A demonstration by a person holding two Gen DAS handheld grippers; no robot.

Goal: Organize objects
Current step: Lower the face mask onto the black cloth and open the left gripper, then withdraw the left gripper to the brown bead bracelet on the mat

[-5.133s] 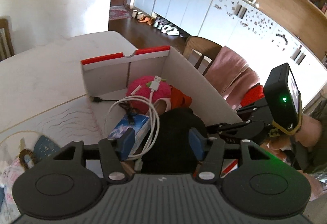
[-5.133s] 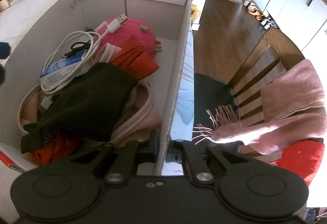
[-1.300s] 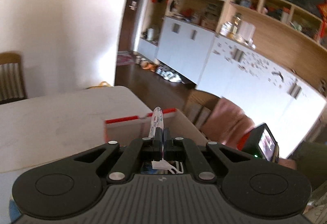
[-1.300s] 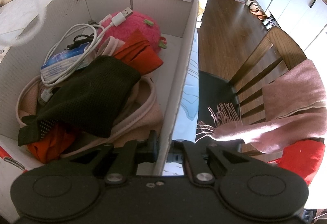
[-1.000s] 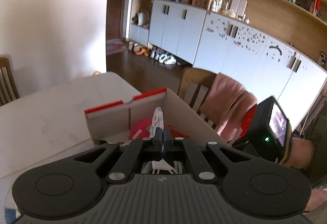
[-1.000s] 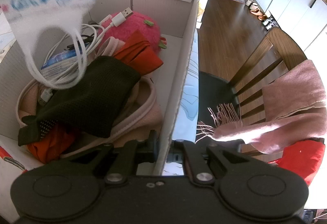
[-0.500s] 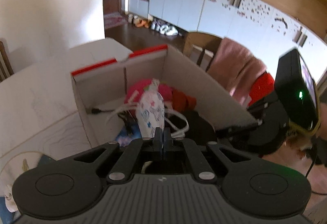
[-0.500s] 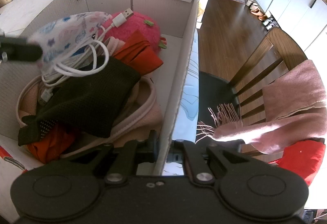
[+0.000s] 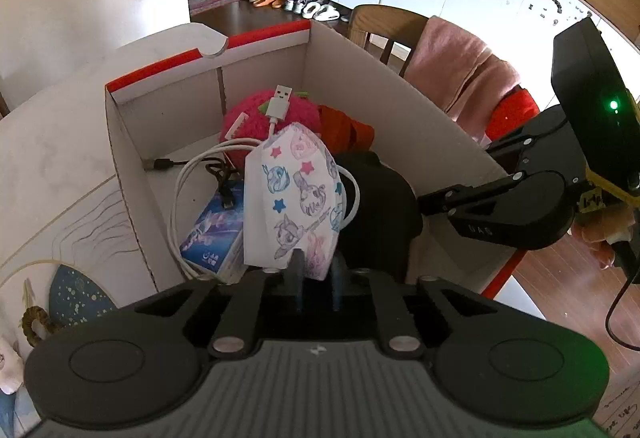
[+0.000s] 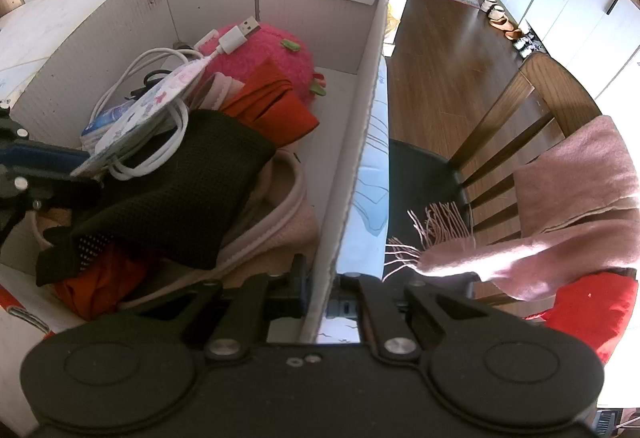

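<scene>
A white cardboard box point(image 9: 132, 158) with red-edged flaps holds a pink plush toy point(image 9: 256, 114), a white USB cable point(image 9: 188, 178), a blue tissue pack point(image 9: 212, 234), red cloth point(image 9: 344, 126) and black cloth point(image 9: 380, 198). My left gripper point(image 9: 316, 278) has its jaws slightly parted around the bottom edge of a white face mask point(image 9: 292, 198) with cartoon ponies, which lies on the cable pile. The mask also shows in the right wrist view point(image 10: 152, 106). My right gripper point(image 10: 320, 290) is shut on the box's right wall point(image 10: 352, 142).
A wooden chair point(image 10: 516, 126) with a pink scarf point(image 10: 580, 190) and a red cushion point(image 10: 592, 310) stands right of the table. A patterned mat point(image 9: 72, 302) lies on the table left of the box. Cabinets line the far wall.
My left gripper carried the mask down into the box and its jaws have parted slightly. The mask now rests on the cable pile. The right gripper has held still on the box wall.
</scene>
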